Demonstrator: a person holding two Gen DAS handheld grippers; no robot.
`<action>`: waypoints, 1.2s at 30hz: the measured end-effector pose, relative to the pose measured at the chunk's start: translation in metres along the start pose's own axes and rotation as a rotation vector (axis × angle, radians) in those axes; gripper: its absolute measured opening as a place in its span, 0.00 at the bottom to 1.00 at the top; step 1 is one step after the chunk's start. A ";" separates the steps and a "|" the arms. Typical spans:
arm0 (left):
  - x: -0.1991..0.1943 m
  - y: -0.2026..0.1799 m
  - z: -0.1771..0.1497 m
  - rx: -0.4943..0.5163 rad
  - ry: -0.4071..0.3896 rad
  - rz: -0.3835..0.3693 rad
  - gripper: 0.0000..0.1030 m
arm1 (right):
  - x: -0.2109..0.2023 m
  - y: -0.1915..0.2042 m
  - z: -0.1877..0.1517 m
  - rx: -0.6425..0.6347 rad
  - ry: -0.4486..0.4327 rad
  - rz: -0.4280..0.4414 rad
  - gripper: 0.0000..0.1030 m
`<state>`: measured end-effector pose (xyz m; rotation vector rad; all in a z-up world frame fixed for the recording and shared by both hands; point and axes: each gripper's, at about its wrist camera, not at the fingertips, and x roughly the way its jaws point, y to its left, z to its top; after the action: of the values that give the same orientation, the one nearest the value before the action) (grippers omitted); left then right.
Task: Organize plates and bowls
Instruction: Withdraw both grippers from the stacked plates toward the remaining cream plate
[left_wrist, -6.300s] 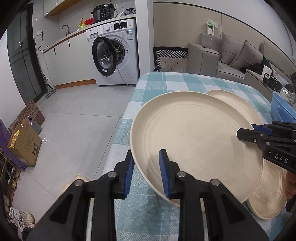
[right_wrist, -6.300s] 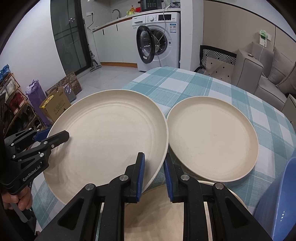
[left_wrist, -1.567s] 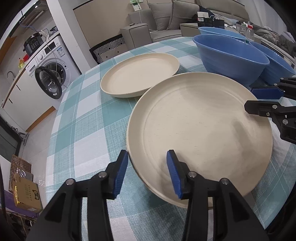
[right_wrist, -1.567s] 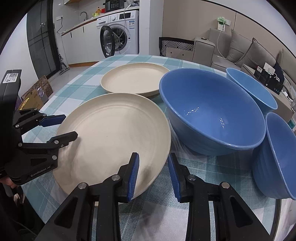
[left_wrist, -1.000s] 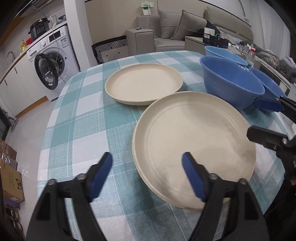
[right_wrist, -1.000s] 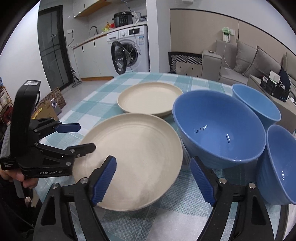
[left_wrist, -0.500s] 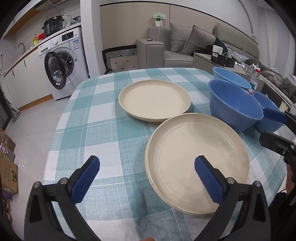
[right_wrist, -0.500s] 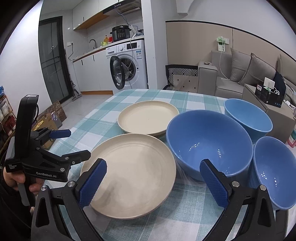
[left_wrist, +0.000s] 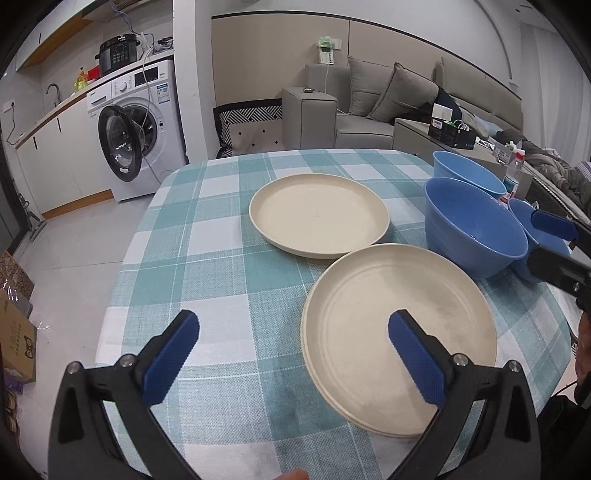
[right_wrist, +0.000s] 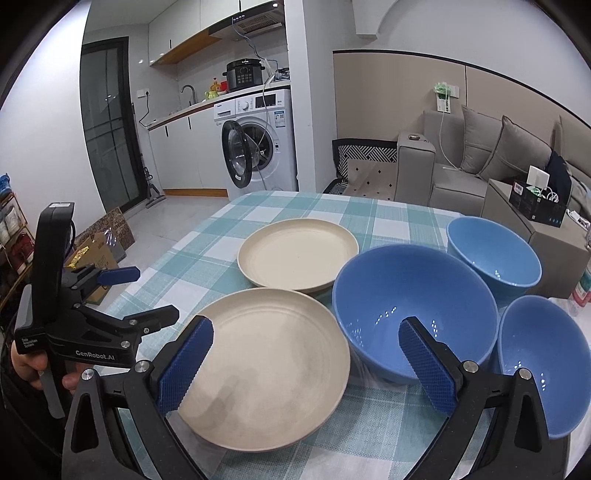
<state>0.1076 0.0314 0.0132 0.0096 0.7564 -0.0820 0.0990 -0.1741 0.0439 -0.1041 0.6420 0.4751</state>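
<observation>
Plates and bowls sit on a counter (left_wrist: 221, 236) covered in a teal-and-white check cloth. The near plate (left_wrist: 399, 325) lies flat at the front, and a second rim showing under its near edge in the left wrist view suggests it rests on another plate. The far plate (left_wrist: 319, 219) lies just behind it, their rims very close or touching; I cannot tell which.

To the right of the plates stand three blue bowls, all upright. The big bowl (right_wrist: 413, 310) is just beside the near plate. The far bowl (right_wrist: 493, 256) stands behind it and the small bowl (right_wrist: 543, 365) to its right, near the counter's right edge.

The left gripper (left_wrist: 293, 360) hovers over the front of the counter with its blue pads spread wide, holding nothing; its right finger (left_wrist: 415, 363) overlaps the near plate in view. The right gripper (right_wrist: 304, 365) is likewise released and empty, jaws wide apart, one pad over the near plate and the other over the big bowl. In the right wrist view the left gripper appears at the left edge, gripped by a hand (right_wrist: 27, 363).

Behind the counter are a washer (right_wrist: 258, 144) with its door open and a grey sofa (left_wrist: 388, 107)
</observation>
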 end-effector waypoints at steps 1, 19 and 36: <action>0.000 0.001 0.001 -0.003 -0.003 0.016 1.00 | 0.000 0.000 0.002 0.006 0.001 0.010 0.99; -0.001 0.017 0.029 -0.077 -0.066 0.032 1.00 | -0.006 -0.033 0.060 0.050 -0.003 -0.002 0.99; 0.021 0.016 0.060 -0.040 -0.078 0.070 1.00 | 0.002 -0.047 0.100 0.032 -0.011 -0.012 0.99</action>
<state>0.1650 0.0436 0.0426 -0.0050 0.6788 -0.0006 0.1770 -0.1913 0.1206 -0.0749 0.6375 0.4534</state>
